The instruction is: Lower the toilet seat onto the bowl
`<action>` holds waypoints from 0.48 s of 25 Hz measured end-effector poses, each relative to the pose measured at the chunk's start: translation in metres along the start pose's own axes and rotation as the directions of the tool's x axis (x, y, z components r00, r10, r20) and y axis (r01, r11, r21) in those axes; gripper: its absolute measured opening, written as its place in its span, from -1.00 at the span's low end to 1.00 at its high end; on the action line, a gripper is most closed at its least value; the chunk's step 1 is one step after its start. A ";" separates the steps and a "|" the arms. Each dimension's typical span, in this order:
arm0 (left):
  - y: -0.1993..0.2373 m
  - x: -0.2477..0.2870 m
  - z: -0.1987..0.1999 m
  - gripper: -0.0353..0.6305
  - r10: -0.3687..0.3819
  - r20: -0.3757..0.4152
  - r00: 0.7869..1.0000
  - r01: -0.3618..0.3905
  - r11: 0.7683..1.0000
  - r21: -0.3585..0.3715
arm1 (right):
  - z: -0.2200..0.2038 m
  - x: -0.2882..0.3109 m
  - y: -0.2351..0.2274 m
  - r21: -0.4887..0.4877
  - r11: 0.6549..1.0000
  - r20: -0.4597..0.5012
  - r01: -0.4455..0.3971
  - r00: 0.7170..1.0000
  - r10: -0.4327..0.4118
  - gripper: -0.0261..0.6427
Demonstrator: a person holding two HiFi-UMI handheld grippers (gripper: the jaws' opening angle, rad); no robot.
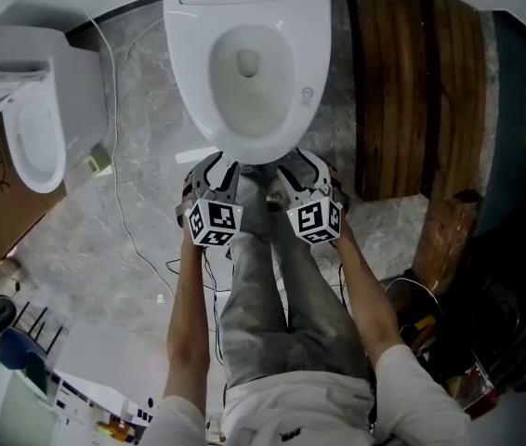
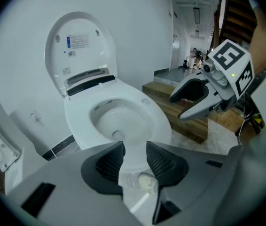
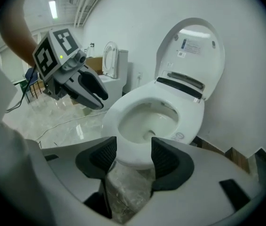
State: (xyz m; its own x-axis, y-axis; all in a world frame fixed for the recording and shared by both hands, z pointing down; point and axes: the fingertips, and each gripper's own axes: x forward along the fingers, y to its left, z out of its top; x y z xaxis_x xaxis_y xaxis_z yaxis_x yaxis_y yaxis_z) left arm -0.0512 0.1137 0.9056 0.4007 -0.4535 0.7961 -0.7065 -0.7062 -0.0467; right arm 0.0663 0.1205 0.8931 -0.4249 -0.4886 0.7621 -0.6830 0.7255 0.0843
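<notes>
- The toilet seat is lying flat on the bowl, so the lowering looks already done; only the lid is standing upright at the back, against the wall.
- The left gripper is hanging released, its jaws a narrow gap apart with nothing between them but the floor beyond.
- The right gripper is likewise grasping nothing, its jaws standing somewhat wider, with the front of the bowl showing past them.
- Both grippers are hovering side by side just in front of the bowl's front rim and pointing down and forward at it, clear of the seat.
- The seat is lying ahead of and below them, with its long axis running straight away from the person, the front edge nearest and the hinge farthest, under the lid.
- Neither hand is clearly nearer, since the left is facing the rim's left half and the right its right half.
- If anything remains, it is probably just pulling both hands back.
</notes>
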 end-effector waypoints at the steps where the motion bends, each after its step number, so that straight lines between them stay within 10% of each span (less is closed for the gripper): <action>1: 0.000 -0.006 0.006 -0.40 0.011 0.017 1.000 -0.011 1.000 -0.011 | 0.005 -0.007 -0.002 0.020 1.000 0.020 0.011 1.000 -0.011 -0.22; 12: -0.017 -0.087 0.068 -0.42 0.090 0.146 0.985 -0.081 0.994 -0.070 | 0.066 -0.088 -0.019 0.153 0.984 0.170 0.088 0.979 -0.114 -0.24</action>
State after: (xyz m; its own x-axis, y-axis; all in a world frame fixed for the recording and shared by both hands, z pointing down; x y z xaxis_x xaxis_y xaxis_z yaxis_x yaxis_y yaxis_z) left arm -0.0339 0.1283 0.7964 0.4159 -0.5900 0.6921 -0.7759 -0.6272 -0.0683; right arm 0.0773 0.1180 0.7815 -0.4391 -0.6433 0.6272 -0.8006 0.5970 0.0518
